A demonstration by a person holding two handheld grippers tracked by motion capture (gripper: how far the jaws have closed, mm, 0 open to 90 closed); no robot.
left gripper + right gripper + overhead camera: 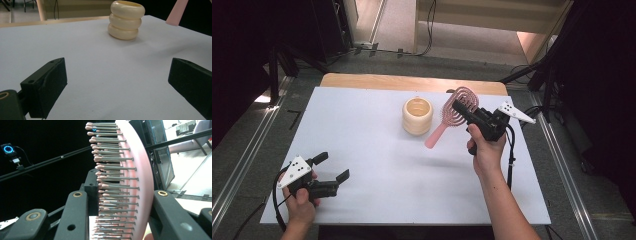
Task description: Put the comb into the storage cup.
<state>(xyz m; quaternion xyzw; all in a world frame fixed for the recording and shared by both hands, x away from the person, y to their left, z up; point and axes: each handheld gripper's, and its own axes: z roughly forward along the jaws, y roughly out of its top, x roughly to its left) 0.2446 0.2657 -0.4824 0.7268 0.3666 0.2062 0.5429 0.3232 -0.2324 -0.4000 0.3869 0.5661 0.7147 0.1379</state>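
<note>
A white tabletop (377,150) fills the middle of the high view, with grey floor and dark rig frames around it. At the lower left of the frame your left gripper (332,169) hovers low over the sheet, its jaws spread wide with nothing between them. At the centre right, your right gripper (460,109) is closed on the head of a pink hairbrush (451,118); the handle slants down to the left, its tip just beside a cream ribbed cup (417,116) at the upper centre.

In the left gripper view the white tabletop (100,75) runs away from you. The left gripper (117,80) shows one black jaw at the lower left and one at the lower right, well apart and empty. The cream ribbed cup (126,20) stands upright at the top centre, and the pink hairbrush (177,12) handle tip enters at the upper right.

In the right gripper view, against a dark background, the right gripper (120,202) clamps the pink hairbrush (140,170) head edge-on at the centre, bristles pointing left.
</note>
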